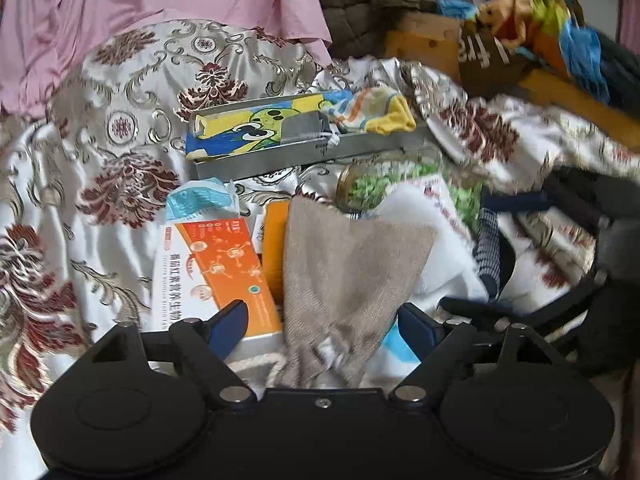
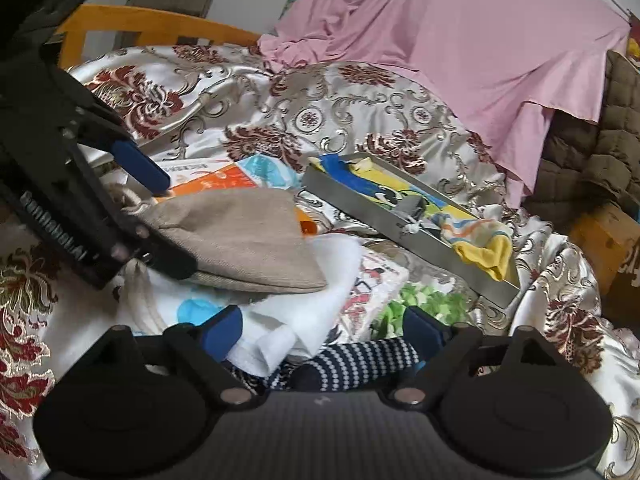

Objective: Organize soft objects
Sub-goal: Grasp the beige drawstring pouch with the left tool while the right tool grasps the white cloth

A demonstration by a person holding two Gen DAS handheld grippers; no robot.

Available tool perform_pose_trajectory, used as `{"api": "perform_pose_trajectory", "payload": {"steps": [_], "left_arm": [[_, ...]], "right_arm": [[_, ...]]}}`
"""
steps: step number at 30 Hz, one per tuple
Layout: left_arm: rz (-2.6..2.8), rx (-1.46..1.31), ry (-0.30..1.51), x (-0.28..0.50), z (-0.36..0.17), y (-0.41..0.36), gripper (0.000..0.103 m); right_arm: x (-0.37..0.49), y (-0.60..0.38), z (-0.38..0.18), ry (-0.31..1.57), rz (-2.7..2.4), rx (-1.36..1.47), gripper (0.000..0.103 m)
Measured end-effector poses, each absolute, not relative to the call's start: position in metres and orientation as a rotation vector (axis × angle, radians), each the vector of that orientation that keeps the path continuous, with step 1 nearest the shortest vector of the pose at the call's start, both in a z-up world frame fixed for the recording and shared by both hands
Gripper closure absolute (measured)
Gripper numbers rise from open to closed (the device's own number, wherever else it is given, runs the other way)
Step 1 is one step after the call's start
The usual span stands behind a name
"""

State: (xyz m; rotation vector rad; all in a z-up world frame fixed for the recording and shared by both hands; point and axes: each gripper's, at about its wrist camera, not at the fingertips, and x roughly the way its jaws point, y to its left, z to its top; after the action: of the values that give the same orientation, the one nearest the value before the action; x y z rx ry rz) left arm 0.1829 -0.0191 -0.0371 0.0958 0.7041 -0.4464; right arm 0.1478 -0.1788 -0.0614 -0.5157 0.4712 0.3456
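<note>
A beige knit pouch (image 1: 344,276) lies between the open fingers of my left gripper (image 1: 324,326), over a white cloth (image 1: 436,248). In the right wrist view the same pouch (image 2: 240,236) lies by the left gripper's blue finger (image 2: 140,166). My right gripper (image 2: 324,330) is open over a navy dotted sock (image 2: 356,362) and a white cloth (image 2: 304,316). A grey metal tray (image 1: 316,156) holds a cartoon-print cloth (image 1: 256,128) and a yellow striped sock (image 1: 380,114); the tray also shows in the right wrist view (image 2: 424,248).
An orange and white box (image 1: 216,268) lies left of the pouch. A floral satin bedspread (image 1: 120,152) covers the bed. A pink sheet (image 2: 460,40) and a brown quilted jacket (image 2: 592,160) lie behind. A wooden frame (image 2: 152,26) stands at the back.
</note>
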Motion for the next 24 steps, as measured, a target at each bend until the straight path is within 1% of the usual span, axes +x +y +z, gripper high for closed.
{"api": "perform_pose_trajectory", "payload": {"steps": [3,9,11,16,18,19,21,23,24], "left_arm": [[-0.471,0.078,0.711,0.185,-0.036,-0.021,0.027],[-0.509,0.131,0.711,0.181,-0.038,-0.028,0.035],[-0.494,0.146,0.71,0.181,-0.038,-0.028,0.044],[-0.493,0.197,0.723,0.179,-0.04,-0.033,0.051],[-0.494,0.225,0.713,0.176,-0.041,-0.035,0.054],[-0.496,0.229,0.712,0.175,-0.04,-0.036,0.057],[-0.491,0.229,0.71,0.175,-0.04,-0.036,0.061],[-0.486,0.221,0.712,0.175,-0.04,-0.036,0.068],[-0.479,0.213,0.711,0.175,-0.04,-0.035,0.069]], "right_arm": [[0.152,-0.177,-0.065,0.488,0.356,-0.522,0.027],[0.152,-0.173,-0.068,0.499,0.371,-0.547,0.037],[0.152,-0.172,-0.07,0.504,0.374,-0.561,0.042],[0.151,-0.168,-0.073,0.509,0.371,-0.588,0.053],[0.151,-0.168,-0.074,0.509,0.369,-0.59,0.063],[0.151,-0.168,-0.074,0.508,0.368,-0.59,0.065],[0.15,-0.168,-0.074,0.508,0.367,-0.59,0.073],[0.151,-0.168,-0.075,0.513,0.36,-0.594,0.077],[0.152,-0.168,-0.075,0.518,0.357,-0.595,0.08]]}}
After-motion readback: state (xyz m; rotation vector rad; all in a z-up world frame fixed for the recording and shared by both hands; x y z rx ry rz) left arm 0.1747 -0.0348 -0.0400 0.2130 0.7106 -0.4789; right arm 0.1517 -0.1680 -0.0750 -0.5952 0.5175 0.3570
